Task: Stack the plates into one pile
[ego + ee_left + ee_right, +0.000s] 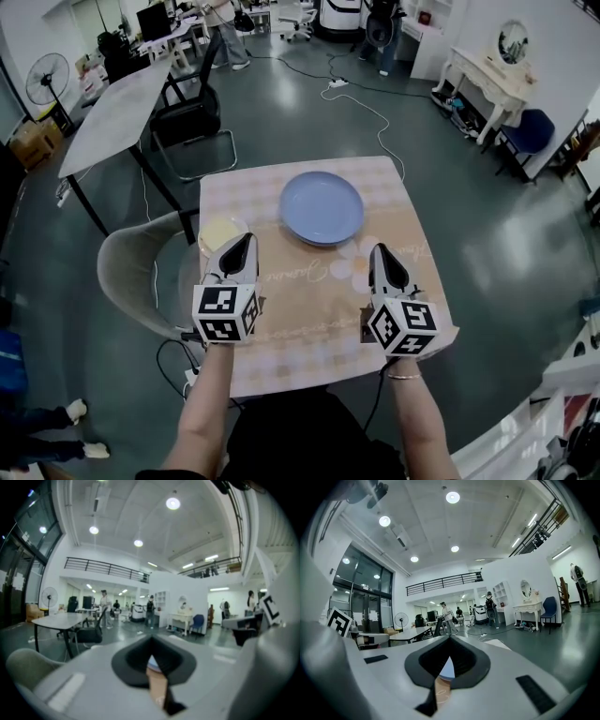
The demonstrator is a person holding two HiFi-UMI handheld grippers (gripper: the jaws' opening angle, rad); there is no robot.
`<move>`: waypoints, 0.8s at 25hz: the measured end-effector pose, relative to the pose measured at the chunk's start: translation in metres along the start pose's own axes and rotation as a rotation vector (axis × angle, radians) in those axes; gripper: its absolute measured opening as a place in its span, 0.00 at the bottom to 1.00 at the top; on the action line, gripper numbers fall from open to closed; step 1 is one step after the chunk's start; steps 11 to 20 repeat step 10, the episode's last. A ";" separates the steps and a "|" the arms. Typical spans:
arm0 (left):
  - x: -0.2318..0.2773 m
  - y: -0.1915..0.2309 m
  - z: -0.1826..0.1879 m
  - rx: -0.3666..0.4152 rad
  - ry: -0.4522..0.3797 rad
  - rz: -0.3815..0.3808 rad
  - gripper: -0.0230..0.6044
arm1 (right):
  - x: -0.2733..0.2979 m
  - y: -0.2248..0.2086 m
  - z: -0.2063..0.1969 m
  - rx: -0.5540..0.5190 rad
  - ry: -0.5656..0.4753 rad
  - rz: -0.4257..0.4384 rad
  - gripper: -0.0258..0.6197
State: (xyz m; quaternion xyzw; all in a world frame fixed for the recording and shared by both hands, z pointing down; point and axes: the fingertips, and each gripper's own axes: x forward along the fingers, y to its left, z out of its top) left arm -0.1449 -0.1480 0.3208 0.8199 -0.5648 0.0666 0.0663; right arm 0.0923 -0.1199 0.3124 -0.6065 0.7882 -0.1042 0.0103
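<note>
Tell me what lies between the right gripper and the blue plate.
Nothing: in the head view only bare tablecloth separates the shut right gripper from the blue plate. The pale plate sits over by the left gripper.

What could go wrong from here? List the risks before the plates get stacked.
1. The pale plate lies near the left edge of the table, partly behind the left tool. A clumsy nudge might push it off toward the chair.
2. The left tool and the right tool are both shut. Coming down on the blue plate that way would likely shove it, not grip it.
</note>
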 end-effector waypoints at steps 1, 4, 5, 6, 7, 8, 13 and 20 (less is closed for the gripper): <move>0.000 -0.001 -0.001 0.000 0.001 -0.002 0.05 | -0.001 0.000 -0.001 -0.001 0.001 0.000 0.05; 0.001 -0.003 -0.004 0.002 0.005 -0.009 0.05 | -0.001 0.001 -0.004 -0.004 0.002 0.000 0.05; 0.002 -0.003 -0.005 0.001 0.006 -0.011 0.05 | -0.001 0.002 -0.005 -0.004 0.003 0.001 0.05; 0.002 -0.004 -0.006 0.001 0.007 -0.012 0.05 | -0.001 0.002 -0.006 -0.004 0.005 0.002 0.05; 0.002 -0.004 -0.006 0.000 0.008 -0.014 0.05 | -0.001 0.003 -0.007 -0.004 0.006 0.003 0.05; 0.002 -0.005 -0.007 0.000 0.009 -0.014 0.05 | 0.000 0.004 -0.007 -0.005 0.008 0.005 0.05; 0.002 -0.005 -0.009 -0.001 0.011 -0.015 0.05 | 0.000 0.006 -0.009 -0.008 0.011 0.009 0.05; 0.002 -0.005 -0.009 -0.001 0.011 -0.015 0.05 | 0.000 0.006 -0.009 -0.008 0.011 0.009 0.05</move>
